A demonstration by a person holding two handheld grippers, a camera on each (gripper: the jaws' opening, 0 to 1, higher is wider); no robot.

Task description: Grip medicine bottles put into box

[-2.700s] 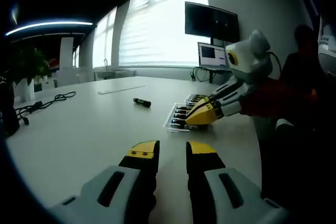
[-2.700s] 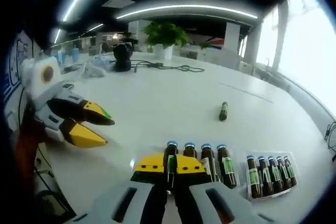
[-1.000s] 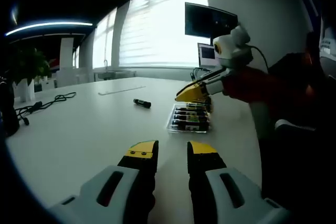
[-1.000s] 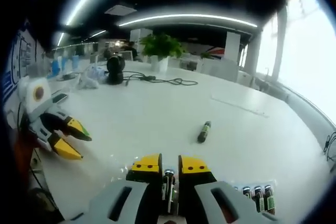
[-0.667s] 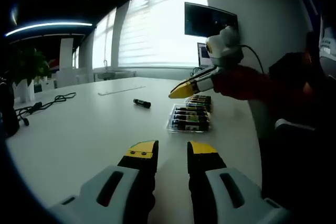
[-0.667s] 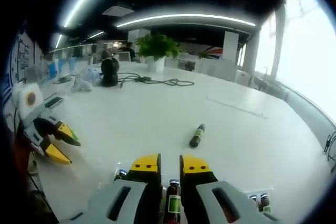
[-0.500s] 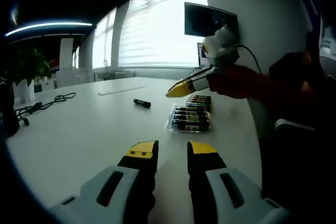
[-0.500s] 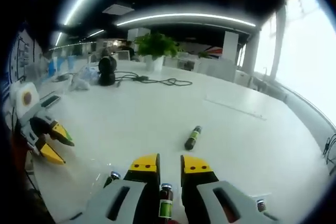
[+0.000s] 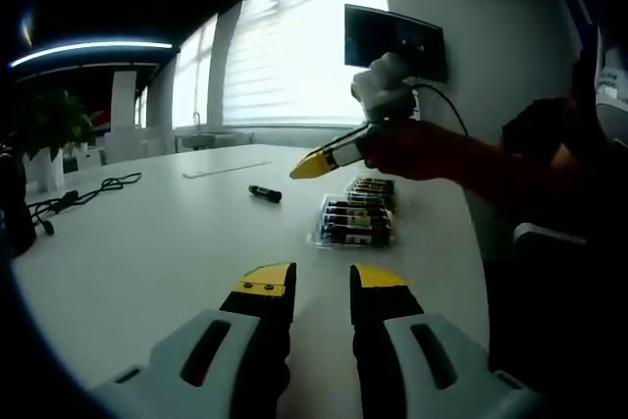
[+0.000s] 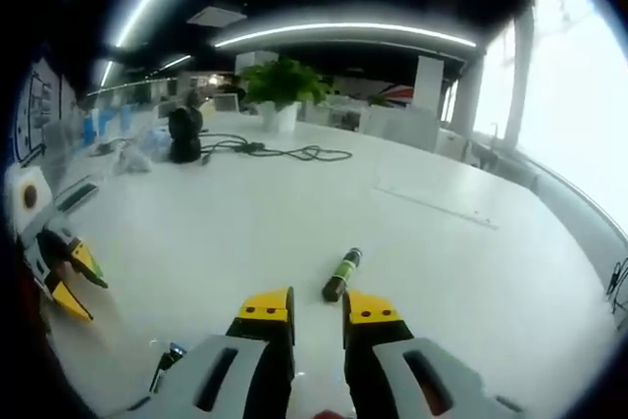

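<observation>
Reviewing the scene from the largest item down, I note the white worktop (image 9: 147, 242) carries everything. The clear box (image 9: 320, 235) lies ahead of the left gripper (image 9: 322, 282) and a little to its right, with rows of dark medicine bottles lying in it.

The left gripper rests low over the worktop, well short of the box. Its jaws stand a narrow gap apart with nothing between them.

The right gripper (image 10: 319, 306) is raised above the worktop, beyond the box as the left gripper view has it. Its jaws also stand narrowly apart. I cannot tell whether a bottle sits between them, because the gap is hidden low in its own view and too small in the other.

One loose bottle (image 10: 341, 275) lies on its side just ahead of the right gripper's tips, apart from the box.

Risks, in my judgement:
- The loose bottle is round and lying flat. A jaw tip touching it off-centre would roll it away across the worktop.
- If the right gripper already carries a bottle, closing on a second would likely drop one or both.
- The box looks light. A jaw catching its rim during placement could shift it or tip out its bottles.
- Both grippers work close together near the box, so a collision between them is possible.
</observation>
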